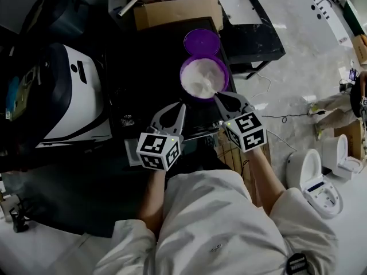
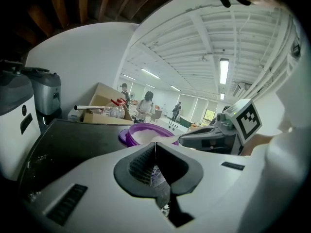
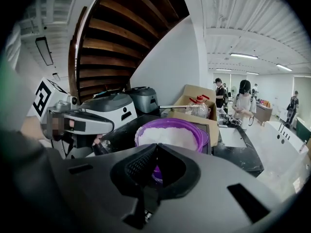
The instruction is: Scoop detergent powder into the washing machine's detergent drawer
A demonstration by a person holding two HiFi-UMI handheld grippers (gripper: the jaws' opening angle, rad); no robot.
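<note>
A purple tub (image 1: pixel 203 76) full of white detergent powder stands on a black top (image 1: pixel 143 62), with its purple lid (image 1: pixel 202 40) just behind it. My right gripper (image 1: pixel 217 96) is at the tub's near rim. It is shut on what looks like a white scoop (image 1: pixel 213 88) that reaches into the powder. The tub (image 3: pixel 170 135) fills the right gripper view just past the shut jaws (image 3: pixel 156 145). My left gripper (image 1: pixel 180 105) hovers shut and empty, left of the right one and short of the tub (image 2: pixel 146 132). No detergent drawer shows clearly.
A white and black appliance (image 1: pixel 74 96) stands at the left. A cardboard box (image 1: pixel 172 10) with bottles sits behind the tub and a dark table (image 1: pixel 252 36) to its right. White toilets (image 1: pixel 321 176) stand on the floor at right. People stand far off (image 3: pixel 243 101).
</note>
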